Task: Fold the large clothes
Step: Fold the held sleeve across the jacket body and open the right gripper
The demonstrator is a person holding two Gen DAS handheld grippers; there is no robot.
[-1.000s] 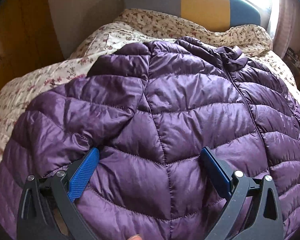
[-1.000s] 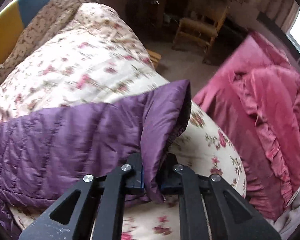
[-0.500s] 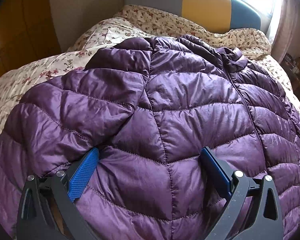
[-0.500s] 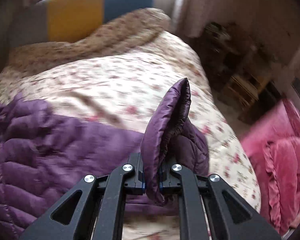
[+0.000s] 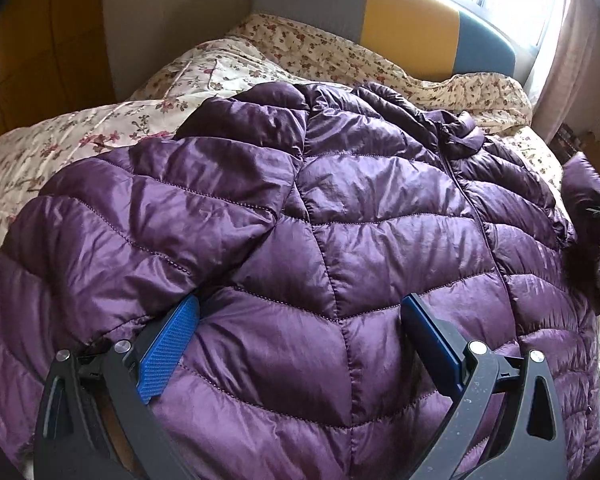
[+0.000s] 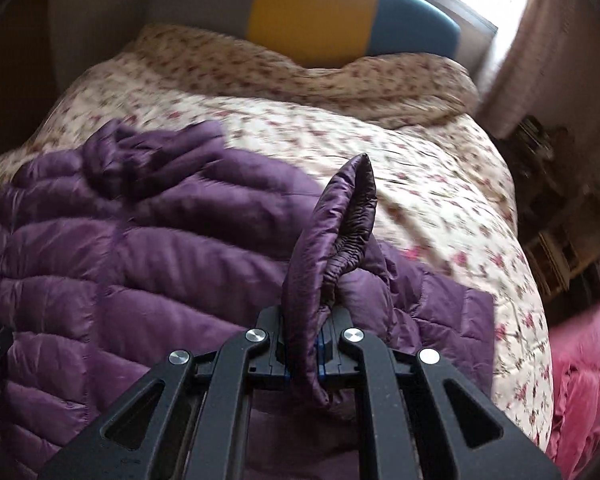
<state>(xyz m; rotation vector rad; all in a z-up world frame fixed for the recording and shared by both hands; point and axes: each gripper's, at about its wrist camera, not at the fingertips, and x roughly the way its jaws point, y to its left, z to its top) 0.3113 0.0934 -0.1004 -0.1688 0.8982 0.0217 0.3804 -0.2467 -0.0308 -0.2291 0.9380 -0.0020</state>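
A purple quilted puffer jacket (image 5: 340, 220) lies spread on a floral bedspread (image 5: 80, 140), zip up, one sleeve folded across its front on the left. My left gripper (image 5: 300, 320) is open, its blue pads resting on the jacket's lower front, holding nothing. My right gripper (image 6: 302, 344) is shut on the jacket's sleeve cuff (image 6: 340, 232), which stands up between the fingers above the jacket body (image 6: 140, 260). The lifted cuff also shows at the right edge of the left wrist view (image 5: 584, 184).
A grey, yellow and blue headboard (image 5: 400, 28) and a rolled floral quilt (image 6: 320, 76) lie at the bed's far end. A pink ruffled cover (image 6: 584, 380) lies to the right of the bed. Shelves (image 6: 560, 220) stand on the right, a wooden wardrobe (image 5: 32, 52) on the left.
My right gripper has swung leftward with the cuff, from beyond the bed's right edge to over the jacket body. The left gripper has hardly moved.
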